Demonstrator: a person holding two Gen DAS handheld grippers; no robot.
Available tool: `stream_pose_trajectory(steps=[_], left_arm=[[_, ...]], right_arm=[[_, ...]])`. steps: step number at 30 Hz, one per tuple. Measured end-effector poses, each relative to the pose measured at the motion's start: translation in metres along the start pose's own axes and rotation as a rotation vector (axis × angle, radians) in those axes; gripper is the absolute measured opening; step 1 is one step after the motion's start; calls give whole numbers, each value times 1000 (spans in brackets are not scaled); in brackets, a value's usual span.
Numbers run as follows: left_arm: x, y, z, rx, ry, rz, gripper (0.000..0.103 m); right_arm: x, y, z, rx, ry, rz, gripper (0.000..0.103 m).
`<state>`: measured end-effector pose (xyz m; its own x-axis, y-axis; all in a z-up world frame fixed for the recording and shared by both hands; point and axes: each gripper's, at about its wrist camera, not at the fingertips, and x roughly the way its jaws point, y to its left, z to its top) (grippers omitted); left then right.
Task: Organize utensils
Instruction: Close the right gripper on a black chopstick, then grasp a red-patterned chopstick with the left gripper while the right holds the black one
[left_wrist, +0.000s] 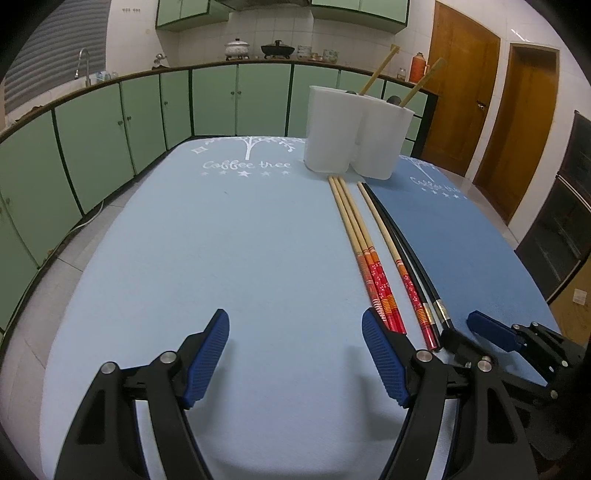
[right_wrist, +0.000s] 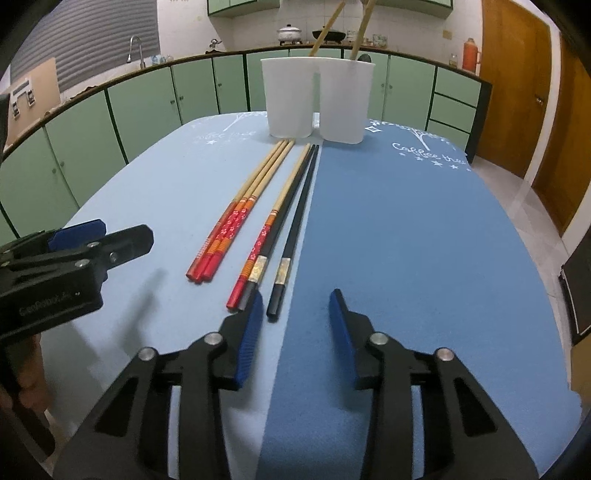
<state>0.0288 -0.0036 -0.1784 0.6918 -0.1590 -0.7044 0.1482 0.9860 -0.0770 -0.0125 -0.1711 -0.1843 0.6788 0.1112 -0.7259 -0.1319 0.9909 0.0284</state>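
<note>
Several chopsticks lie side by side on the table: three wooden ones with red patterned ends (left_wrist: 364, 247) (right_wrist: 236, 218), one more red-ended wooden one (right_wrist: 271, 221), and two black ones (right_wrist: 295, 218) (left_wrist: 410, 251). Two white cups (left_wrist: 328, 129) (right_wrist: 290, 98) stand at the far end, each holding a wooden chopstick (left_wrist: 380, 70). My left gripper (left_wrist: 295, 332) is open and empty, left of the chopsticks' near ends. My right gripper (right_wrist: 297, 306) is open and empty, just behind the black chopsticks' near ends.
A light blue mat (left_wrist: 207, 240) and a darker blue mat (right_wrist: 406, 240) cover the table. Green kitchen cabinets (left_wrist: 110, 122) run behind, wooden doors (left_wrist: 461, 85) at the right. The left gripper also shows in the right wrist view (right_wrist: 74, 243).
</note>
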Motion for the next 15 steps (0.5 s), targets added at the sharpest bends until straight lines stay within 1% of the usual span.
stream_pose_trajectory(steps=[1, 2, 3, 6, 8, 10, 11, 12, 15], left_arm=[[0, -1, -1, 1, 2, -2, 73], [1, -2, -1, 6, 5, -5, 73], [1, -4, -1, 10, 6, -5, 73], [3, -9, -2, 26, 14, -10, 73], [4, -11, -3, 32, 18, -10, 73], [5, -12, -4, 36, 23, -11, 73], [5, -13, -5, 37, 24, -11, 73], [5, -13, -5, 38, 24, -11, 73], [5, -14, -6, 41, 27, -10, 73]], right_arm=[[0, -1, 0, 3, -1, 0, 24], [0, -3, 1, 5, 0, 0, 11], [1, -5, 1, 8, 2, -3, 6], [1, -18, 2, 58, 7, -8, 6], [0, -25, 2, 77, 7, 8, 6], [-1, -32, 1, 101, 9, 55, 7], [-1, -34, 0, 114, 11, 80, 9], [-2, -36, -1, 121, 8, 87, 9], [-4, -36, -4, 115, 5, 112, 14]])
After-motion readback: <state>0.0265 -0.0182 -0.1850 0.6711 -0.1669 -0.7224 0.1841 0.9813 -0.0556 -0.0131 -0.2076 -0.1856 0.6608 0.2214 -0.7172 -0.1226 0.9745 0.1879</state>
